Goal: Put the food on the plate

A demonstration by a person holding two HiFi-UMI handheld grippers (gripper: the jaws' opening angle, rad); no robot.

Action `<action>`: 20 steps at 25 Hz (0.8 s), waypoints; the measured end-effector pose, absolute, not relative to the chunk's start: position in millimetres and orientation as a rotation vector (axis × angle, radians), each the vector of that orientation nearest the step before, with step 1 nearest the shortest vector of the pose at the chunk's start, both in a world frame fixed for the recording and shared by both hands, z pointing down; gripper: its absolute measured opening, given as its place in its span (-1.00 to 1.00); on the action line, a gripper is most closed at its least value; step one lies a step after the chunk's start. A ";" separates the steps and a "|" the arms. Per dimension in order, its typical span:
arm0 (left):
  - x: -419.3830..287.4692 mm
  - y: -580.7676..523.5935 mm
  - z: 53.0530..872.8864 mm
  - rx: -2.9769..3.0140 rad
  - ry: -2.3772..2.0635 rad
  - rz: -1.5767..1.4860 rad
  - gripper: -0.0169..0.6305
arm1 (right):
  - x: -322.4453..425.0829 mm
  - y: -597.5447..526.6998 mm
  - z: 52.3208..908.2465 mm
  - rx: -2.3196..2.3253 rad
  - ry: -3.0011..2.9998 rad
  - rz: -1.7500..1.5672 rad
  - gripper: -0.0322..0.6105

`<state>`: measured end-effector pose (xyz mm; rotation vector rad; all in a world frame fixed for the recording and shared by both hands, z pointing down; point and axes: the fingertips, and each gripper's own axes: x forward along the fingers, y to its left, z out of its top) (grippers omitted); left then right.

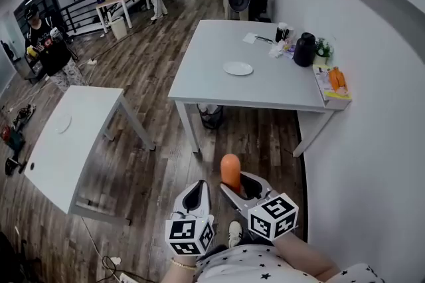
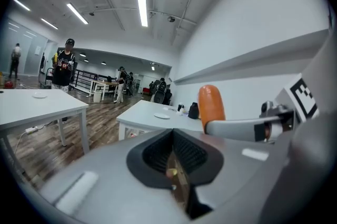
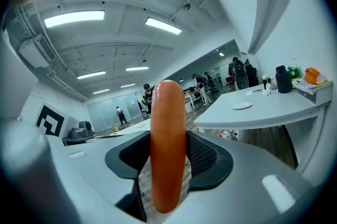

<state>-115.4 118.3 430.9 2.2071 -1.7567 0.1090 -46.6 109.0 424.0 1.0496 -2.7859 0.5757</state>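
Looking down through the head cam: the biggest thing is the grey table (image 1: 265, 76) against the white wall, with a second white table (image 1: 73, 142) off to the left across the wood floor (image 1: 153, 76). A few people are standing around at the far end of the room.

Both grippers are down at the bottom of the view, well short of the grey table. The left gripper (image 1: 199, 187) has its jaws pulled together with nothing in them; there's only a thin slit between the pads in its own view. The right gripper (image 1: 244, 190) is clamped on the sausage (image 1: 230, 172), one pad on each side, and the thing stands upright, poking out above the jaws.

On the grey table there's a black jug (image 1: 305, 49) near the wall. The white plate (image 1: 238, 68) sits near the middle, bare. So the sausage is held in the air, well apart from the plate.
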 end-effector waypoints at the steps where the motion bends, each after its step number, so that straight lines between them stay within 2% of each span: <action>1: -110.2 101.4 430.2 2.212 -1.757 0.107 -0.92 | -41.5 93.9 423.7 1.048 -2.787 0.571 -0.25; 20: -52.5 -120.2 445.7 2.268 -1.704 0.136 -0.93 | 25.4 -111.2 448.1 1.127 -2.742 0.565 -0.25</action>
